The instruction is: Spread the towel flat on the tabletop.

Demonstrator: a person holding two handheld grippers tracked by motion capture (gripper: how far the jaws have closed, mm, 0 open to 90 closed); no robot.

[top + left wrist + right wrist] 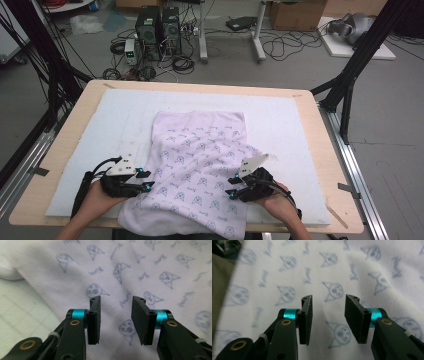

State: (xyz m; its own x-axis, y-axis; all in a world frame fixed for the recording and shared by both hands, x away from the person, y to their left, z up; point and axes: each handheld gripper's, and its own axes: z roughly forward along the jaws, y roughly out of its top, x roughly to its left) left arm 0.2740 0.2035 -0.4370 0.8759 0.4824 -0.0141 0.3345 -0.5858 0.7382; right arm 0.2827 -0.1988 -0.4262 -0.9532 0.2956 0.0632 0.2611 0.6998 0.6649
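The left tool [146, 180] stands released, its jaws parted with only a gap between them, and nothing is pinched; it hovers at the left edge of the printed cloth [202, 165]. The right tool [232, 188] is likewise released, jaws apart and gripping nothing, over the cloth's right side near the front. The cloth is a white towel-like piece printed with small pale-blue cat faces and squiggles. It lies rumpled on the white foam mat [280, 125] that covers the wooden surface [330, 165], its near end hanging over the front edge. The left gripper view shows the cloth's [150, 277] rolled hem against the mat's faint grid [22, 312]. The right gripper view shows the print [332, 290] up close and soft folds in the weave
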